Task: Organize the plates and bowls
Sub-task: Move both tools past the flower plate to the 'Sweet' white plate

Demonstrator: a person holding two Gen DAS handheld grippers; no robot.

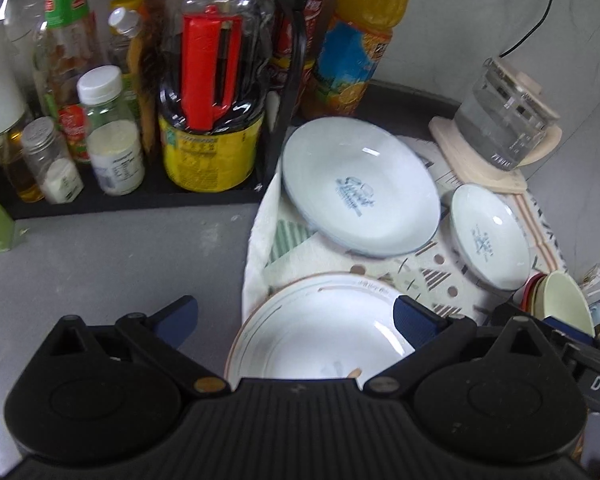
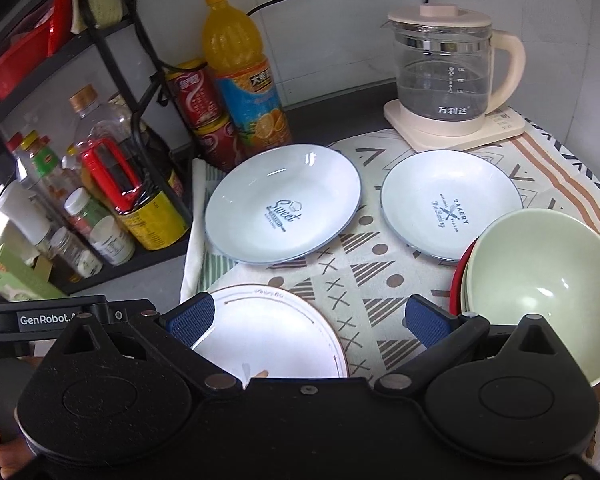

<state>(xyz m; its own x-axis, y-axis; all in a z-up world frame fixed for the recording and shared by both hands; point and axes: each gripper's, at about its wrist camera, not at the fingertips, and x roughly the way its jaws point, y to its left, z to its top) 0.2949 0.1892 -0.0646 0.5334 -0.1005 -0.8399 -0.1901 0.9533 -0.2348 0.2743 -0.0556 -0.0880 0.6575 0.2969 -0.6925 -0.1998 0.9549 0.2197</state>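
A white plate with a brown rim [image 1: 320, 328] [image 2: 268, 332] lies nearest on the patterned cloth [image 2: 364, 280]. Behind it sit a blue-rimmed "Sweet" plate [image 1: 360, 184] [image 2: 284, 204] and a smaller "Bakery" plate [image 1: 490, 236] [image 2: 450, 204]. Stacked pale green bowls over a red one [image 2: 548, 280] [image 1: 560, 300] stand at the right. My left gripper [image 1: 296, 320] is open and empty above the brown-rimmed plate. My right gripper [image 2: 308, 320] is open and empty above the same plate's right side.
A black rack [image 2: 112, 60] with bottles, jars and a large oil bottle [image 1: 216, 80] stands at the left. An orange juice bottle [image 2: 244, 72] and red cans [image 2: 200, 108] are behind. A glass kettle [image 2: 448, 68] sits at the back right. Grey counter [image 1: 120, 256] lies left.
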